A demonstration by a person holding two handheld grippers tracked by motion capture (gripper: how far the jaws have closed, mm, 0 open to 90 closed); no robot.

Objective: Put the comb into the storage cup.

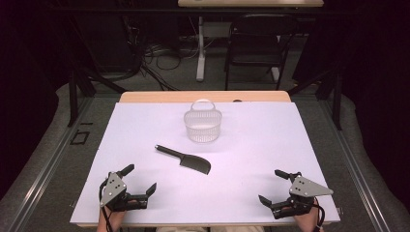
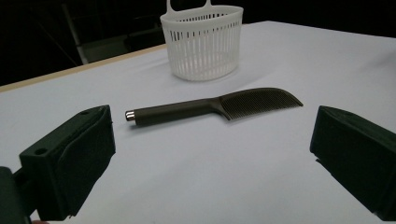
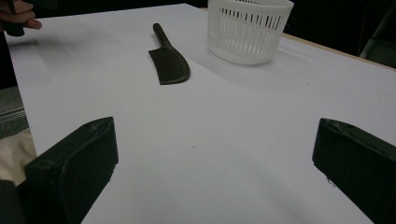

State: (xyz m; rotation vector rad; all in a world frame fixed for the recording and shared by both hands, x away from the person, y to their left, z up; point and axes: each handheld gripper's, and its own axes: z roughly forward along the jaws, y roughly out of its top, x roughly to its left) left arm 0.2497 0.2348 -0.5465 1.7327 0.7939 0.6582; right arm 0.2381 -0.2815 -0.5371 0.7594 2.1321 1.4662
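Note:
A dark comb (image 1: 184,159) with a long handle lies flat in the middle of the white table sheet (image 1: 251,150). Behind it stands a white slotted basket (image 1: 202,124) with a loop handle, upright and empty as far as I can see. My left gripper (image 1: 141,179) rests near the front left corner, open, nothing between its jaws. My right gripper (image 1: 272,186) rests near the front right corner, open and empty too. In the left gripper view the comb (image 2: 212,107) lies ahead with the basket (image 2: 202,41) beyond it. The right gripper view has the comb (image 3: 168,58) and basket (image 3: 249,29) farther off.
The wooden table edge (image 1: 203,96) shows beyond the sheet. A black chair (image 1: 258,41) and a white table leg (image 1: 200,48) with cables stand on the floor behind. Bare sheet lies between both grippers and the comb.

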